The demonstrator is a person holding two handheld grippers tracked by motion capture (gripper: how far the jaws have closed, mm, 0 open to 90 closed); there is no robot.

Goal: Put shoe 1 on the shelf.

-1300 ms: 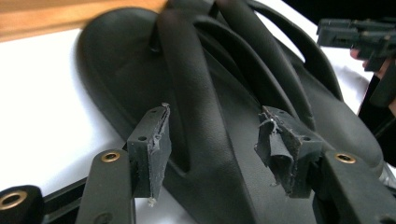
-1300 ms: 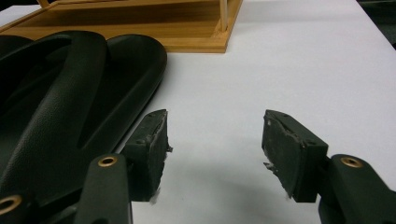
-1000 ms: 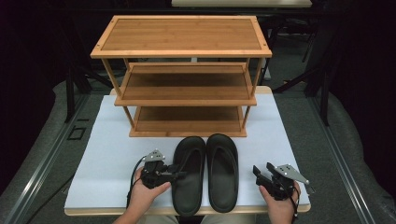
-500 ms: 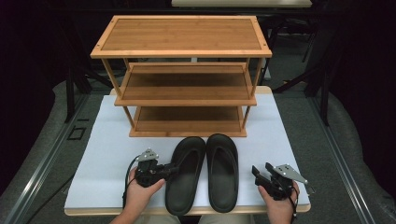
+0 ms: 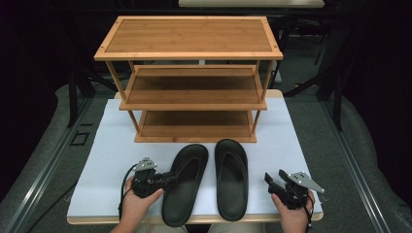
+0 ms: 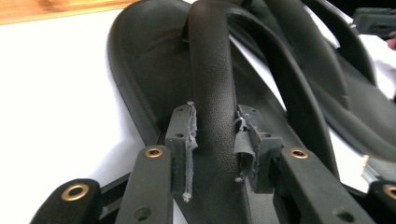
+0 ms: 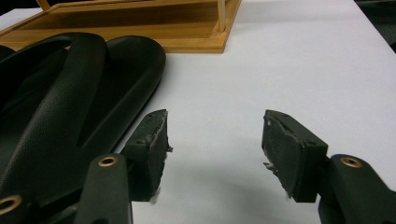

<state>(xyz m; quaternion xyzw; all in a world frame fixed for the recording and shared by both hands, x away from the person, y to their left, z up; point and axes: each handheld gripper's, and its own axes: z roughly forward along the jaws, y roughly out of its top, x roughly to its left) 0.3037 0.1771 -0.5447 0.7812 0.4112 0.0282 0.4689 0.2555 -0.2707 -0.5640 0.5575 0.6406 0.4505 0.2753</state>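
Both grippers sit at the near edge of the white table [image 5: 111, 145], on either side of a pair of black flip-flops. On the left, the left gripper [image 5: 167, 177] reaches sideways into the left flip-flop [image 5: 187, 182]; in the left gripper view [image 6: 217, 142] its jaws stand about halfway apart on either side of the sandal's strap [image 6: 210, 70], the worn pads right against the strap's two sides. Those jaws have just been closing and then easing open a little, with the strap between them throughout, and whether the pads truly pinch it or merely touch it cannot be told. The left flip-flop lies in front of the bamboo shoe rack [image 5: 189, 77], its toe end near the rack's bottom shelf and its heel at the table's near edge, angled slightly so the heel swings toward the left hand [image 5: 138, 204]. The right flip-flop [image 5: 232, 177] lies just beside it, straight, also in front of the rack. Off to the right of the sandals, farther from the rack, the right gripper [image 5: 272, 182] rests in the right hand [image 5: 291, 208], and the right gripper view [image 7: 215, 149] shows its jaws spread wide with only bare table between them, the right flip-flop just beside its left jaw.
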